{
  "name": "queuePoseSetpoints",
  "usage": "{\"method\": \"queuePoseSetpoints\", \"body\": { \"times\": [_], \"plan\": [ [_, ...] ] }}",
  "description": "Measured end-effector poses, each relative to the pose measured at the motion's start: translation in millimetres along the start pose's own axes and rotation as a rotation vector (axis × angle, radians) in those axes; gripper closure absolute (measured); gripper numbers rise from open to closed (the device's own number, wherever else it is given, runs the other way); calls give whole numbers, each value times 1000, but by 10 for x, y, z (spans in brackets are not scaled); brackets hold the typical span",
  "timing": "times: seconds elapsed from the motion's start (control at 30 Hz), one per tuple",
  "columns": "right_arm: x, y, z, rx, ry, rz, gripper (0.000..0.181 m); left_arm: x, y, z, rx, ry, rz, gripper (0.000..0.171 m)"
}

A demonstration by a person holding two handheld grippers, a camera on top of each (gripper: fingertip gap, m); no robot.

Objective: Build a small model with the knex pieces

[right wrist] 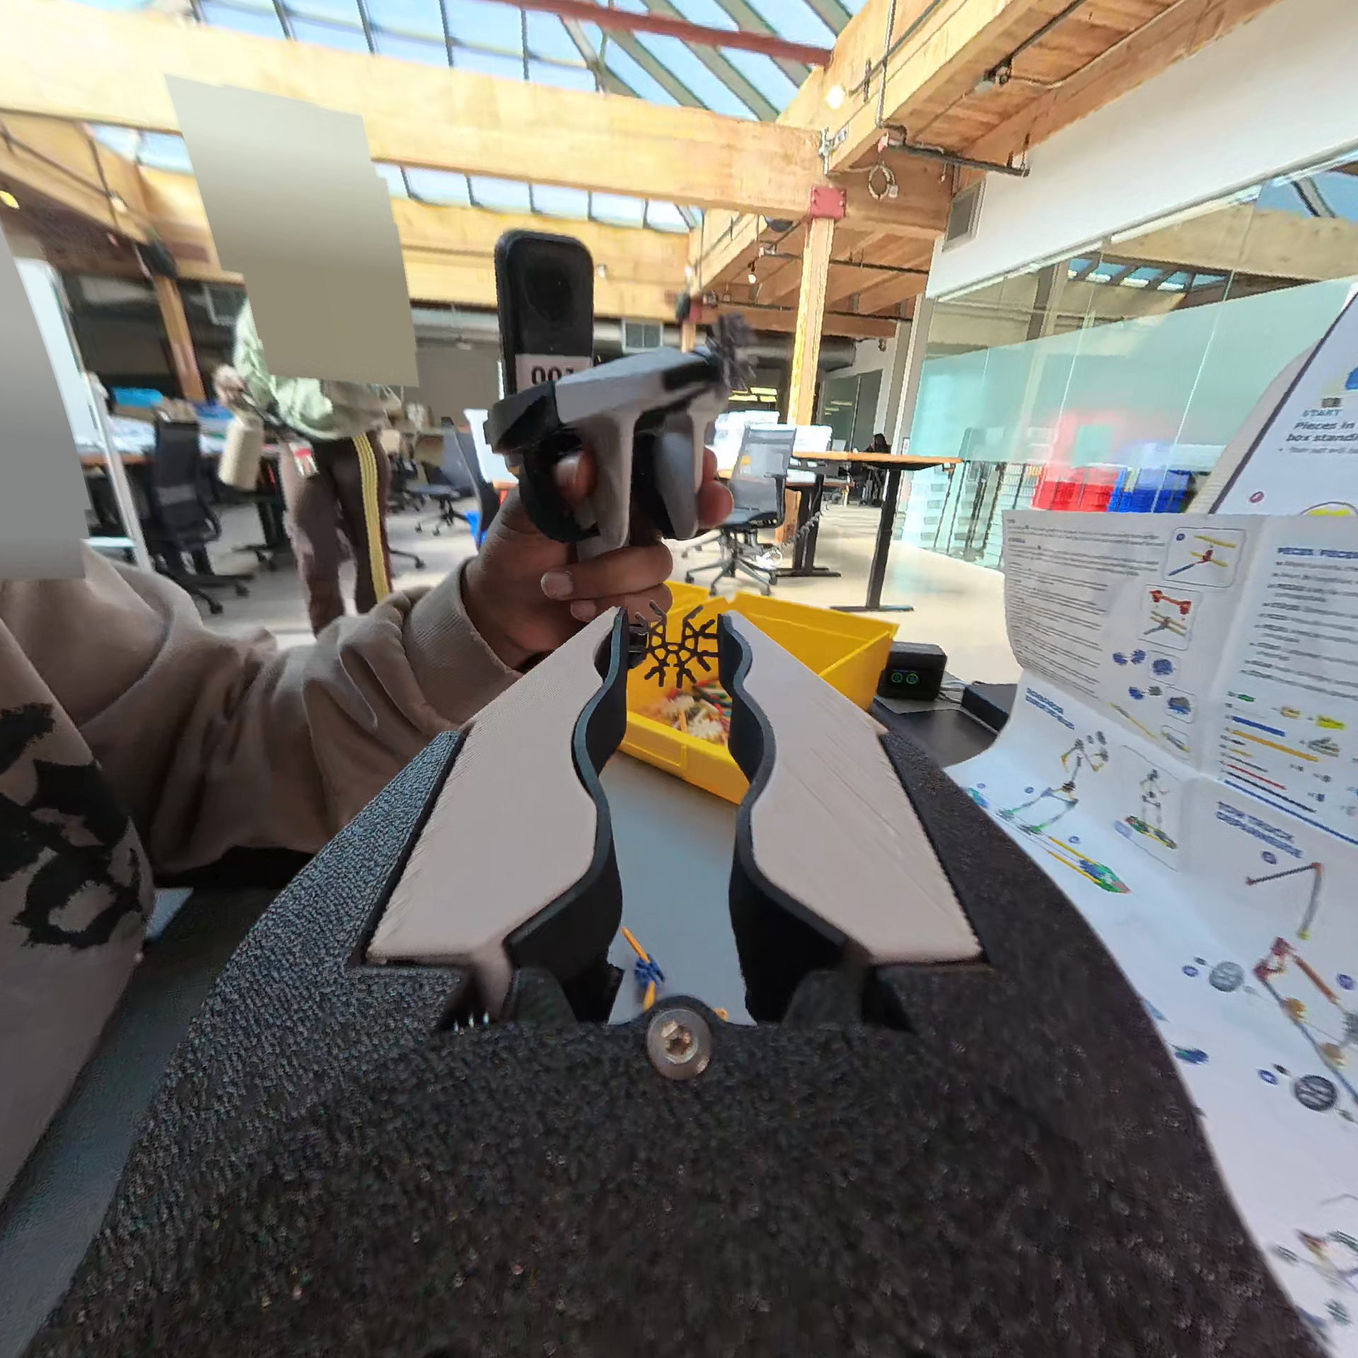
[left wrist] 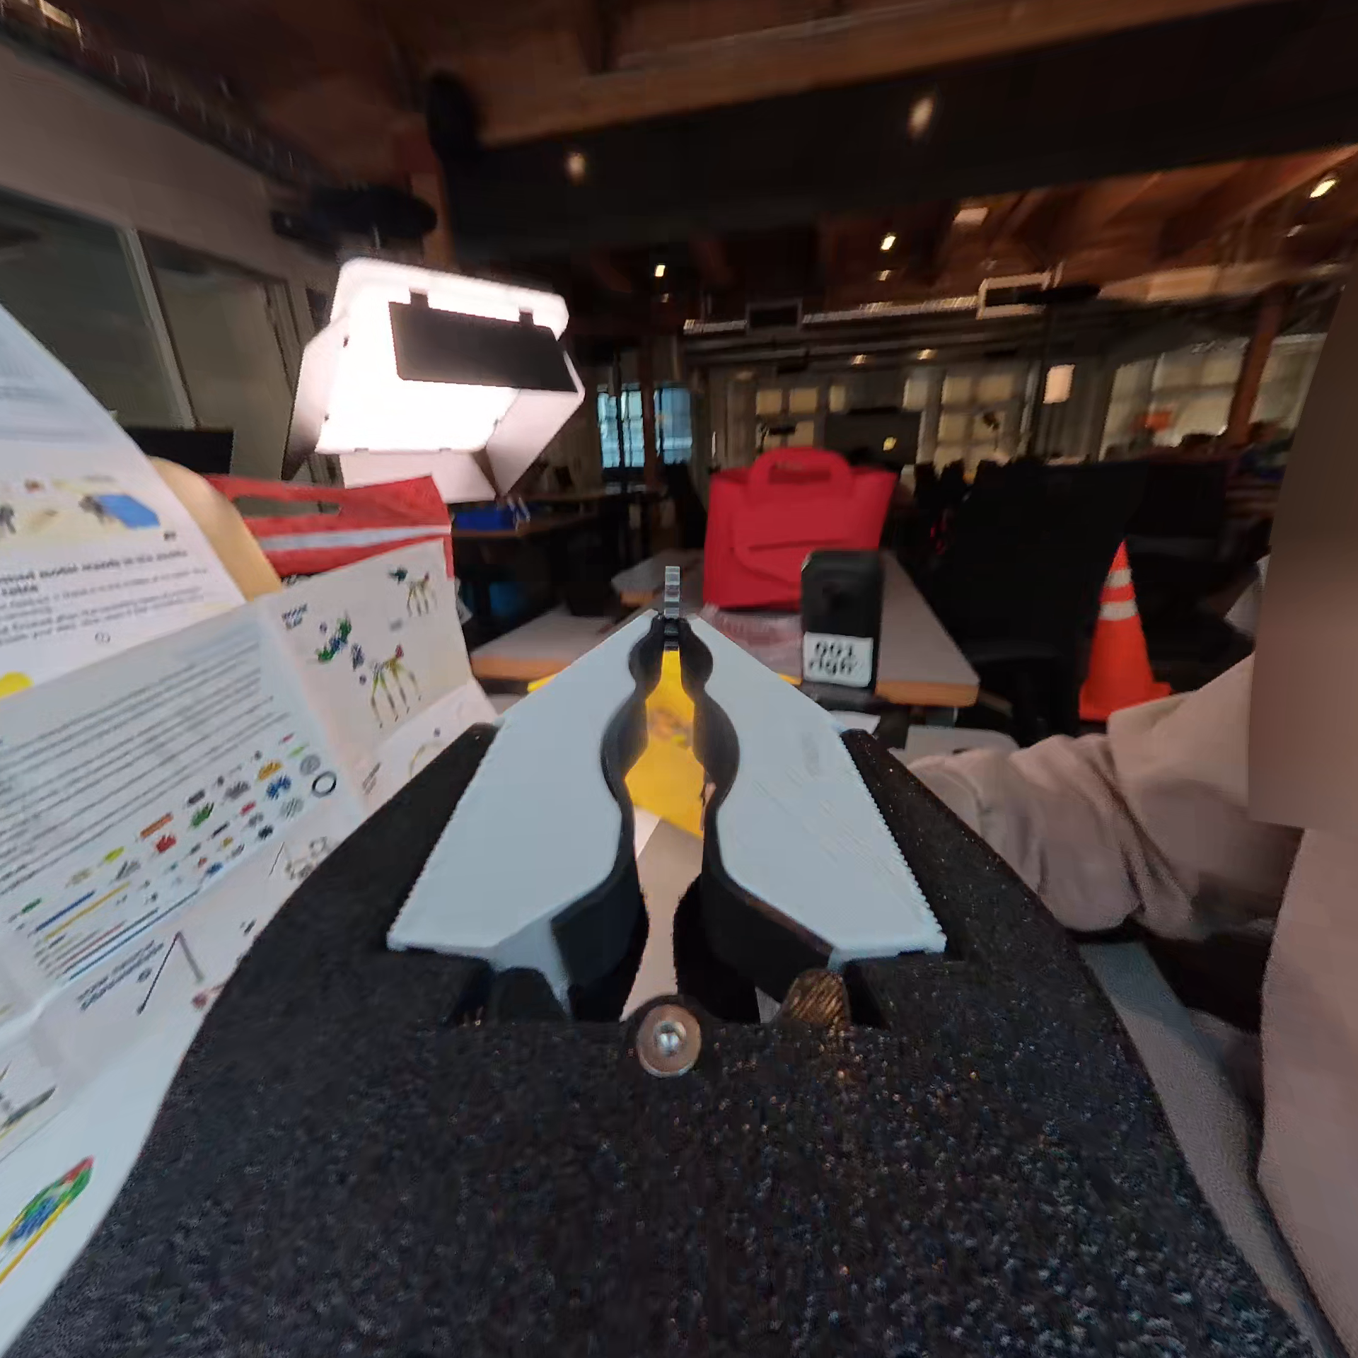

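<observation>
A large white instruction sheet [right wrist: 1190, 735], printed with coloured part diagrams, is standing folded along the right of the right wrist view. Beside it a yellow bin [right wrist: 808, 647] is sitting on the grey table [right wrist: 669, 845], holding a jumble of small coloured pieces. A person's hand [right wrist: 566, 580], in a beige sleeve, is gripping the handle of the left gripper [right wrist: 724, 353] and raising it above the bin. At its tip a dark spiky piece is showing, blurred. In its own view the left gripper [left wrist: 672, 624] is closing its jaws almost completely on a small grey connector piece [left wrist: 672, 588] seen edge-on, thin and ridged. The right gripper [right wrist: 672, 647] is holding its jaws partly apart – pinching a black snowflake-shaped connector [right wrist: 674, 647] with branching spokes between the tips, just over the bin.
</observation>
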State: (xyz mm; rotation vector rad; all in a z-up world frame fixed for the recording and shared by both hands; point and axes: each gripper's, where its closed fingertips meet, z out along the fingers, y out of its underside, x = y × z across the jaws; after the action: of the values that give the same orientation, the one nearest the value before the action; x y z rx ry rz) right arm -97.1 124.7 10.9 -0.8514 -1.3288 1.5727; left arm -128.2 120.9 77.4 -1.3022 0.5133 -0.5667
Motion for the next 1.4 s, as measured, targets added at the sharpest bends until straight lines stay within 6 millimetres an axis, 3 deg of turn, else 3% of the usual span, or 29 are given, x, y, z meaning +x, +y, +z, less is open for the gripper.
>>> {"method": "queuePoseSetpoints", "body": {
  "times": [0.1, 0.2, 0.5, 0.6, 0.7, 0.87, 0.97, 1.17, 1.3, 1.4],
  "plan": [
    [82, 43, -43, -112, 53, -125, 159, -157, 422, 110, -187, -91, 73, 169],
    [162, 49, -99, -206, 92, -193, 159, -179, 678, 183, -287, -110, 120, 169],
    [640, 361, -517, -562, 236, -262, 158, -347, 1027, 158, -400, -140, 286, 169],
    [774, 457, -643, -623, 278, -233, 159, -392, 1062, 132, -413, -149, 285, 169],
    [806, 560, -639, -630, 279, -174, 158, -359, 1181, 164, -443, -121, 257, 169],
    [926, 935, -695, -779, 324, -188, 158, -374, 1727, 266, -579, -136, 182, 170],
    [988, 1136, -777, -871, 350, -206, 158, -334, 1939, 311, -621, -125, 74, 170],
    [981, 1303, -814, -894, 351, -172, 159, -285, 1934, 256, -621, -142, -11, 169],
    [848, 1364, -835, -809, 327, -36, 158, -272, 1890, 40, -647, -154, -15, 169],
    [727, 1372, -891, -687, 330, 91, 158, -173, 1898, -144, -618, -131, -137, 169]
  ]
}}
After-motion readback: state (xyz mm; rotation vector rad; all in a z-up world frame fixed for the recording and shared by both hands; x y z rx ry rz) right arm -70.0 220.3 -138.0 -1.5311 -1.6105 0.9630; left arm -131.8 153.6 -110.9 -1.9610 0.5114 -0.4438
